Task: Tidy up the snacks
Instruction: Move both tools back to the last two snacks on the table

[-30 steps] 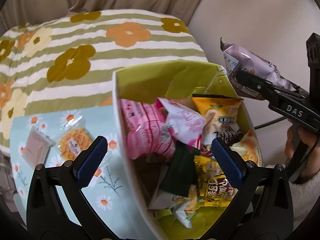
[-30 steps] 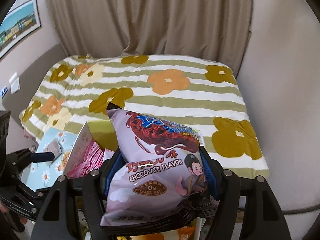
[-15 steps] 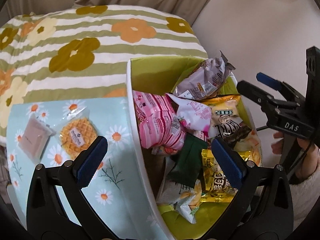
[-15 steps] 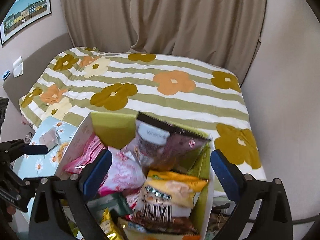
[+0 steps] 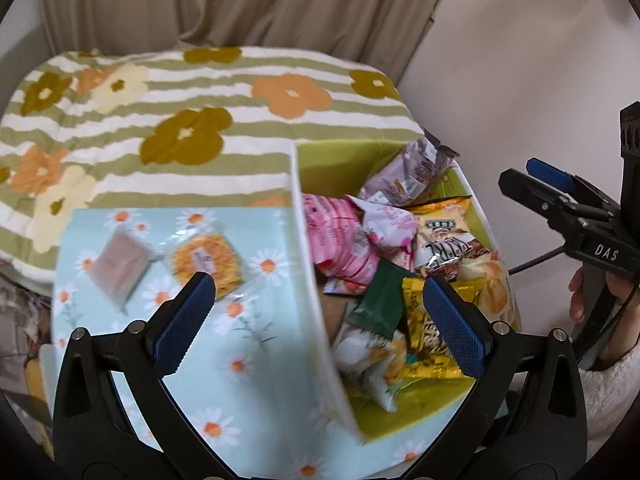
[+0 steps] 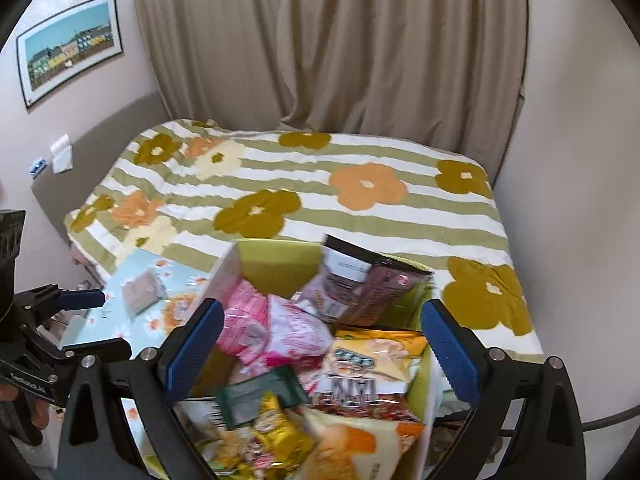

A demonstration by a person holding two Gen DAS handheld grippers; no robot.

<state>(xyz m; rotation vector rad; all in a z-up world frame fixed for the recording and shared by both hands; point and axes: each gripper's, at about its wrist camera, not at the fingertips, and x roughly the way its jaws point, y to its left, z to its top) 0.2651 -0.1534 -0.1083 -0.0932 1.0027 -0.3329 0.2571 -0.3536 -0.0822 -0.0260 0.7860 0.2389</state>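
Observation:
A green-lined box (image 5: 320, 160) (image 6: 276, 264) holds several snack packets. The purple chocolate packet (image 5: 408, 172) (image 6: 360, 284) leans on its far corner. A wrapped waffle (image 5: 208, 260) and a brown wrapped bar (image 5: 120, 264) lie on the daisy cloth (image 5: 248, 360) left of the box. My left gripper (image 5: 320, 320) is open and empty above the box's left wall. My right gripper (image 6: 320, 352) is open and empty above the box; it also shows at the right of the left wrist view (image 5: 560, 200).
A bed with a striped flower quilt (image 6: 320, 200) lies behind the box. Curtains (image 6: 340, 40) hang at the back. A wall (image 5: 520, 80) is to the right. A framed picture (image 6: 68, 48) hangs on the left wall.
My right gripper opened and let go of the purple chocolate packet, which fell into the box's far corner. Both grippers then drew back and rose a little.

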